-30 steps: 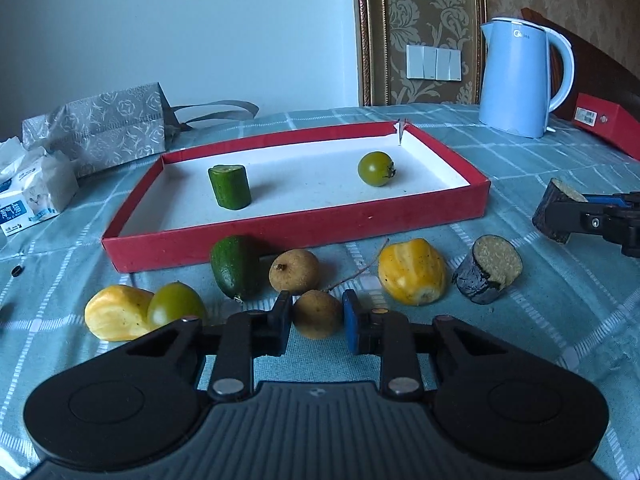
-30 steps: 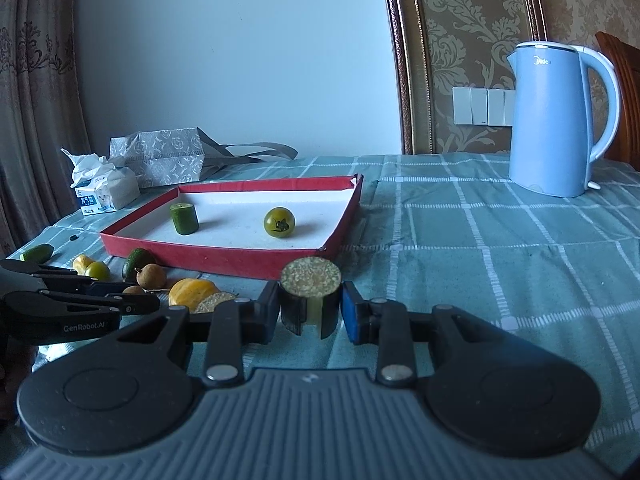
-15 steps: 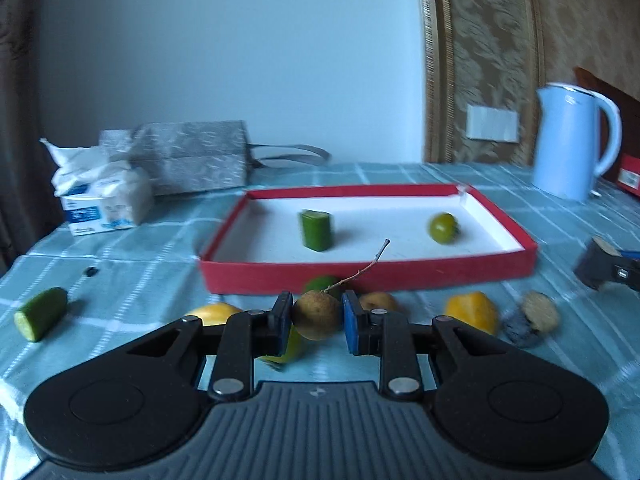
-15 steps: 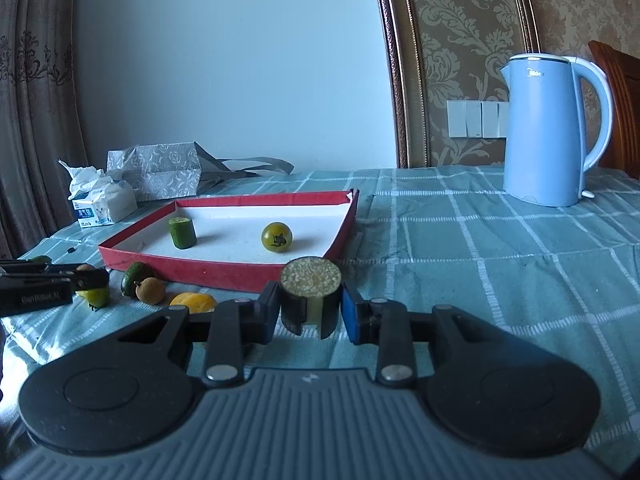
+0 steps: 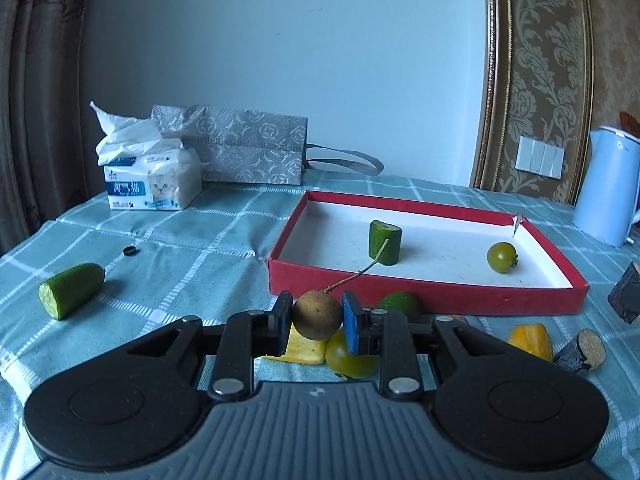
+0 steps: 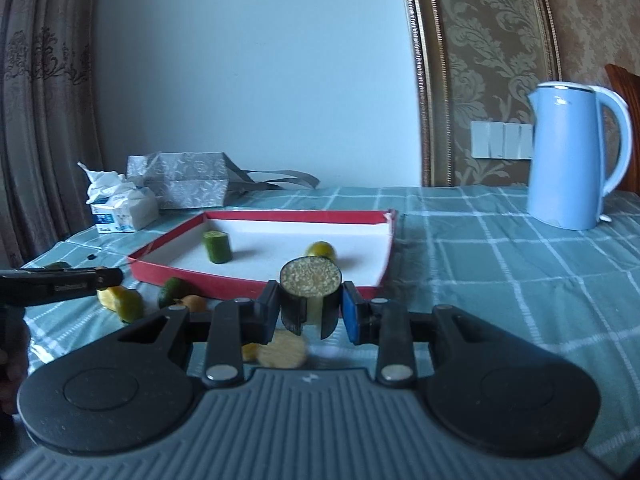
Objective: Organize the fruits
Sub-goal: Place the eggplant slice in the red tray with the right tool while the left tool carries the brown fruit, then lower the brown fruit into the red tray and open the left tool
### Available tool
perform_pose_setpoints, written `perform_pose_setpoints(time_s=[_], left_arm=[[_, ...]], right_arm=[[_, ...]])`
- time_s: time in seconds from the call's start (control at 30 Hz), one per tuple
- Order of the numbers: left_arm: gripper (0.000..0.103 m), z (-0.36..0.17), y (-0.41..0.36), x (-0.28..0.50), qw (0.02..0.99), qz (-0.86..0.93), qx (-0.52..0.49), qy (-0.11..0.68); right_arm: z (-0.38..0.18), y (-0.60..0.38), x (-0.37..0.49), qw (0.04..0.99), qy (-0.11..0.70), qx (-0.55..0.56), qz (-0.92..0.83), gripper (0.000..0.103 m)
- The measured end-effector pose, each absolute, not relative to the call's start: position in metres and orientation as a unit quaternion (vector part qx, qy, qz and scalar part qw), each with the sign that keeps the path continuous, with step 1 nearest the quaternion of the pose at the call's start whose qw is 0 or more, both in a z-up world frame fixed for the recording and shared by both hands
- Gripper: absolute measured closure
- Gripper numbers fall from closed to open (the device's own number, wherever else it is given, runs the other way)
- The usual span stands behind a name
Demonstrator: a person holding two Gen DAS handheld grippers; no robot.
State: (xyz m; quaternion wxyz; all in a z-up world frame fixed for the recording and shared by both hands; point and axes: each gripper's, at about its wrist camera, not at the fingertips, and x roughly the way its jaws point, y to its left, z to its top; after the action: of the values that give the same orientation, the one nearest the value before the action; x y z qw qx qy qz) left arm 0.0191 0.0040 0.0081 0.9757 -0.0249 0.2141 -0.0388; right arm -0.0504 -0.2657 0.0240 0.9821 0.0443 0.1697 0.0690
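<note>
My left gripper [image 5: 317,316] is shut on a brown longan [image 5: 317,314] with a thin stem, held above the table in front of the red tray [image 5: 424,294]. My right gripper [image 6: 311,307] is shut on a dark-skinned eggplant chunk [image 6: 310,296], held in front of the same tray [image 6: 256,280]. In the tray stand a green cucumber piece [image 5: 384,242] and a green tomato [image 5: 501,257]. Below the longan lie a yellow fruit piece [image 5: 298,347], a green tomato [image 5: 349,356] and an avocado [image 5: 400,305].
A cucumber end [image 5: 70,290] lies at the left on the checked tablecloth. A yellow piece [image 5: 530,340] and an eggplant chunk [image 5: 582,351] lie at the right. A tissue pack [image 5: 150,178], a grey bag [image 5: 240,148] and a blue kettle [image 6: 572,156] stand behind.
My left gripper lifted the longan off the table and swung left, so the tray now sits to the right. My right gripper moved slightly toward the tray with the eggplant chunk.
</note>
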Motion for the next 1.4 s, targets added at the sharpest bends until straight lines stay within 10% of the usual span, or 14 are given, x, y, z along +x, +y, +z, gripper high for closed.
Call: perform_pose_setpoints(time_s=[1.07, 1.2, 1.4], left_arm=[[0.078, 0.005, 0.012, 0.024, 0.972, -0.033, -0.051, 0.227], [0.077, 0.005, 0.012, 0.024, 0.972, -0.032, -0.050, 0.226], [0.077, 0.006, 0.013, 0.023, 0.973, -0.034, -0.056, 0.224]], right_arm=[[0.017, -0.222, 0.116, 0.967, 0.247, 0.042, 0.051, 0.072], [0.015, -0.223, 0.117, 0.967, 0.246, 0.046, 0.040, 0.045], [0.039, -0.235, 0.079, 0.980, 0.186, 0.054, 0.041, 0.043]])
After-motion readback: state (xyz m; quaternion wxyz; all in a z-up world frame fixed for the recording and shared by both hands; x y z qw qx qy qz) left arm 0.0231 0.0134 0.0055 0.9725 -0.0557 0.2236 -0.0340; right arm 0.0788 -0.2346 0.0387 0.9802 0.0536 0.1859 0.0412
